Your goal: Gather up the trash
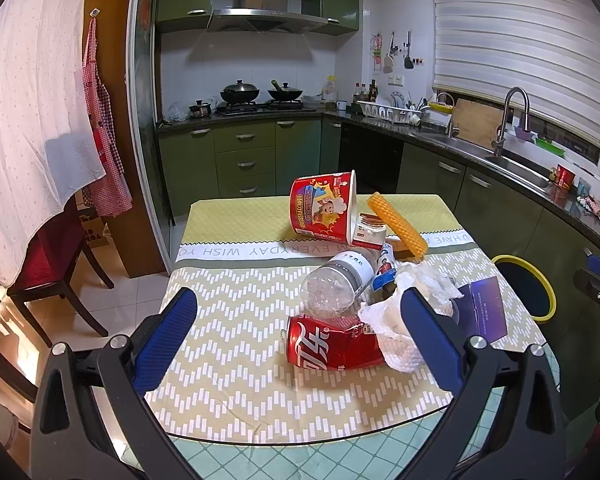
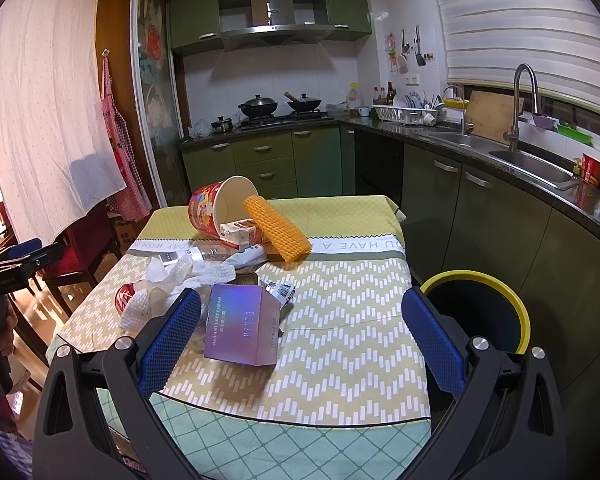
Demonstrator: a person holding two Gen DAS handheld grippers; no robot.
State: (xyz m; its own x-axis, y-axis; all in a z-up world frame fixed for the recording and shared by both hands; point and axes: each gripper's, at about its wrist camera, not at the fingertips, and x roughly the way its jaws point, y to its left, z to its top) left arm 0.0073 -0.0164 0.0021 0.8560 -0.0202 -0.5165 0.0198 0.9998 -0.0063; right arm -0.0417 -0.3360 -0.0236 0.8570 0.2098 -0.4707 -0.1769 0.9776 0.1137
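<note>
Both claws gape empty: left claw (image 1: 300,344), right claw (image 2: 300,344). The crushed red soda can (image 1: 332,346) lies centre frame between the left fingers, long axis crosswise.

your two fisheye views are sharp and evenly lit from overhead, with soft shadows under the table (image 1: 236,320) clutter, bent cabinet lines and black vignetted corners.

Tablecloth (image 1: 236,320) patterned in beige-and-white zigzag, yellow diamond grid at far end, pale green lattice at near edge. Can (image 1: 332,344) coloured red with white script. Noodle cup (image 1: 324,204) printed red, cartoon figure shown. Ribbed roll (image 2: 276,228) coloured orange-yellow. Box (image 2: 240,324) tinted iridescent purple. Bin (image 2: 484,312) rimmed yellow, dark inside. Gripper pads (image 1: 168,336) covered in blue mesh.
</note>
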